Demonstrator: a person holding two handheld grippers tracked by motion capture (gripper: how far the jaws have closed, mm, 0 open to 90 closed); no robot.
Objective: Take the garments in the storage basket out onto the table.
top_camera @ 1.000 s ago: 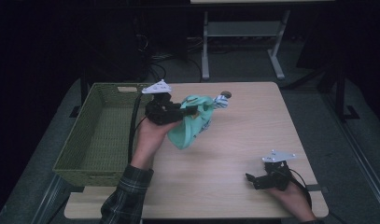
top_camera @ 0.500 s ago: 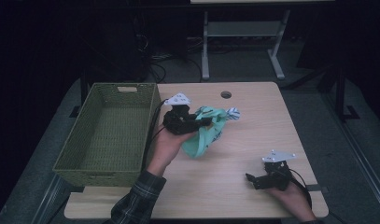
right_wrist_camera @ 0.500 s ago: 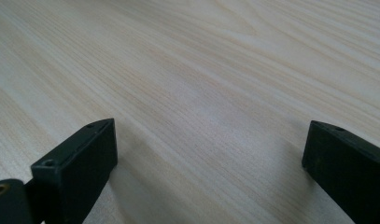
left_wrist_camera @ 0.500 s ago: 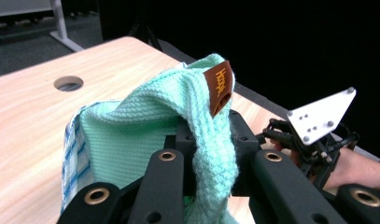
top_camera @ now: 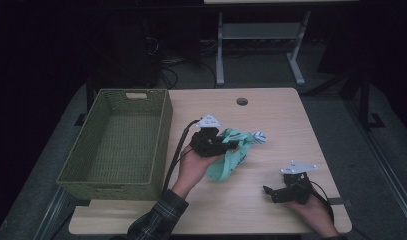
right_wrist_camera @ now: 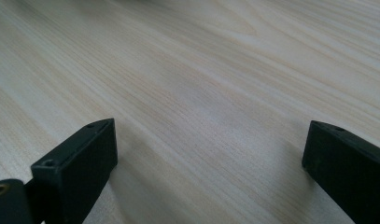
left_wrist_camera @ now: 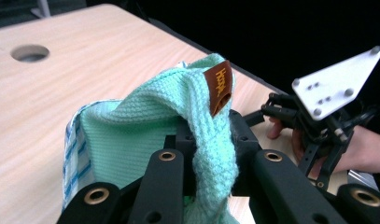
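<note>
Beside the green basket [top_camera: 118,137], right of it, the left claw [top_camera: 226,145] is clamped on one mint knitted cloth [top_camera: 231,155] held over the tabletop [top_camera: 271,115]. Right claw [top_camera: 271,192] rests farther right, jaws apart, empty. A firm hold on the fold probably prevents slipping. One basket, two claws.

A dim lab — bare wooden table [top_camera: 271,115], floor cables [top_camera: 171,75], metal stand [top_camera: 256,35].

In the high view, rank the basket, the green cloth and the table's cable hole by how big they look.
1. Green woven basket, by far the largest.
2. Mint cloth, held bunched in the left gripper, so part may be hidden.
3. Cable hole, smallest.
</note>
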